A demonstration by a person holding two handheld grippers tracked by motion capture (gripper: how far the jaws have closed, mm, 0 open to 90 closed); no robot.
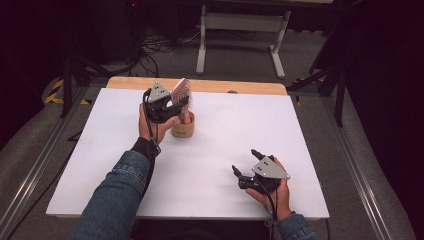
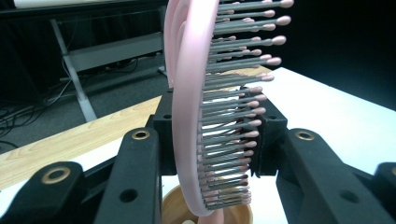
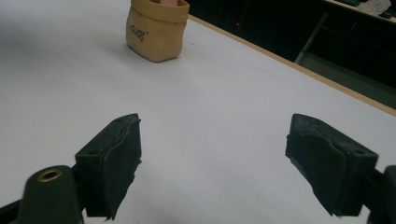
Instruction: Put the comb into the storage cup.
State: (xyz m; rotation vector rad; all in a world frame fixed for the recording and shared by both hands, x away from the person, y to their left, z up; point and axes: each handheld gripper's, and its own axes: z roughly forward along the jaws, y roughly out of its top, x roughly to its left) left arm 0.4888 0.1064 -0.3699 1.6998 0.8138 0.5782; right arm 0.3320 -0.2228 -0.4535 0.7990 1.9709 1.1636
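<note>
Clamping our left gripper on the pink plastic bristled hairbrush, right gripper gaping empty; tilting it could tip that small tan pouch.

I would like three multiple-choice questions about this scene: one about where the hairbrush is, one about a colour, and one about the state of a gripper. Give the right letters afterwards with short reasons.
1. Where is the hairbrush?
A. flat on the table
B. upright, handle end down in the tan pouch
C. on the floor

2. What colour is the brush body?
A. pink
B. blue
C. green

3. How does the right gripper stand?
A. shut on the pouch
B. shut on the brush
C. open with nothing in it

Answers:
1 B: the high view shows the brush standing up out of the pouch, with the left gripper shut on its head.
2 A: the left gripper view shows a pink frame with grey bristles.
3 C: the right gripper view shows its jaws wide apart over the bare white table.
</note>
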